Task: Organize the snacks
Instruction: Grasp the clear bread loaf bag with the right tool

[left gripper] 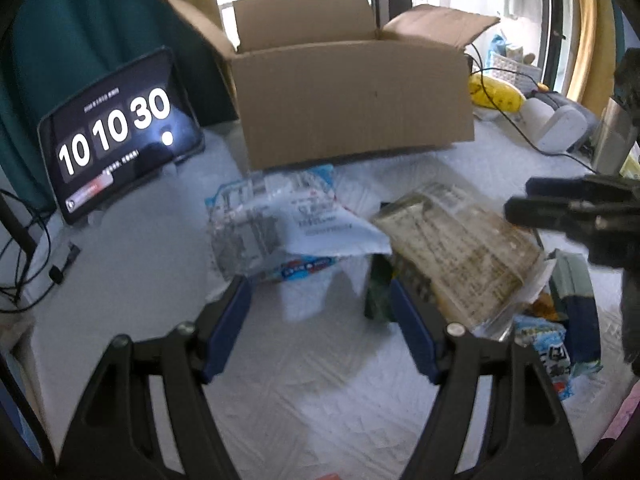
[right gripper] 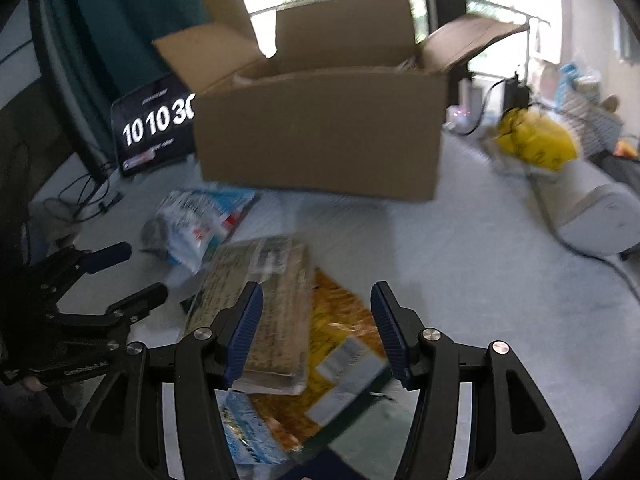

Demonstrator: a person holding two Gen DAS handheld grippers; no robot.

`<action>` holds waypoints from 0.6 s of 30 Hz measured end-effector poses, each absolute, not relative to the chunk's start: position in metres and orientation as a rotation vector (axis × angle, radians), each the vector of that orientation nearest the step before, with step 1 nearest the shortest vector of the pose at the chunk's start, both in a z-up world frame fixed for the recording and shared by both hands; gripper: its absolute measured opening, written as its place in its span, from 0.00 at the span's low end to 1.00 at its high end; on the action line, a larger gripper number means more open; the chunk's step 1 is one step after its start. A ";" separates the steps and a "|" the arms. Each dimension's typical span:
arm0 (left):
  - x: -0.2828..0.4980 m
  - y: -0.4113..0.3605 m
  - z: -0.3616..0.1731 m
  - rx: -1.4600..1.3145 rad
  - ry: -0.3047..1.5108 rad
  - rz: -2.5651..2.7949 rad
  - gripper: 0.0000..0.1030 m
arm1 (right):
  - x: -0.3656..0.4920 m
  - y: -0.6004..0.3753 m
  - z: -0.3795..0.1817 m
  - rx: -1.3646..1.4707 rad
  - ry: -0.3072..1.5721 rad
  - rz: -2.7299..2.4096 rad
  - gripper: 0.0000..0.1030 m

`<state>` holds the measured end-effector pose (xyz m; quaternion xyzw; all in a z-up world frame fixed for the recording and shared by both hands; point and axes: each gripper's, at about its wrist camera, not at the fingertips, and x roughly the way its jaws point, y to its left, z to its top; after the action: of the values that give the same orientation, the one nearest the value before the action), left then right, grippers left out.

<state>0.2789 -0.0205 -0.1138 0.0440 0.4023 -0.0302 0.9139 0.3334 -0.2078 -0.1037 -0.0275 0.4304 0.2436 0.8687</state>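
An open brown cardboard box (left gripper: 352,108) stands on the white-covered bench (left gripper: 120,264), flaps up; all positions below are taken from it. Directly in front of the box lies a blue-and-white clear plastic snack packet (left gripper: 280,224). Further in front and to the right, a tan printed snack packet (left gripper: 452,252) lies on top of a yellow-orange foil snack packet (right gripper: 340,320), with more blue and dark packets (left gripper: 568,320) beside them. Left of the box, a black tablet clock (left gripper: 116,136) leans upright. Right of the box sit a yellow bag (left gripper: 496,94) and a white device (left gripper: 560,124).

The left gripper (left gripper: 320,300) hangs in front of the box, fingers apart, nothing between them. The right gripper (right gripper: 316,312) is above the tan and yellow-orange packets, fingers apart, gripping nothing.
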 end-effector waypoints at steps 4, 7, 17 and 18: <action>0.284 -0.024 -0.122 0.088 0.854 -0.078 0.71 | 0.342 -0.191 -0.119 -0.048 0.963 0.561 0.65; 0.286 -0.029 -0.128 0.095 0.868 -0.093 0.71 | 0.345 -0.183 -0.127 -0.016 0.997 0.609 0.66; 0.284 -0.030 -0.124 0.100 0.884 -0.102 0.71 | 0.331 -0.175 -0.114 -0.092 0.914 0.623 0.31; 0.280 -0.029 -0.117 0.110 0.873 -0.100 0.71 | 0.329 -0.178 -0.108 -0.100 0.894 0.622 0.29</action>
<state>0.2799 -0.0287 -0.1173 0.0532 0.4224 -0.0482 0.9036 0.3290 -0.1776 -0.1077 -0.0477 0.4249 0.2957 0.8542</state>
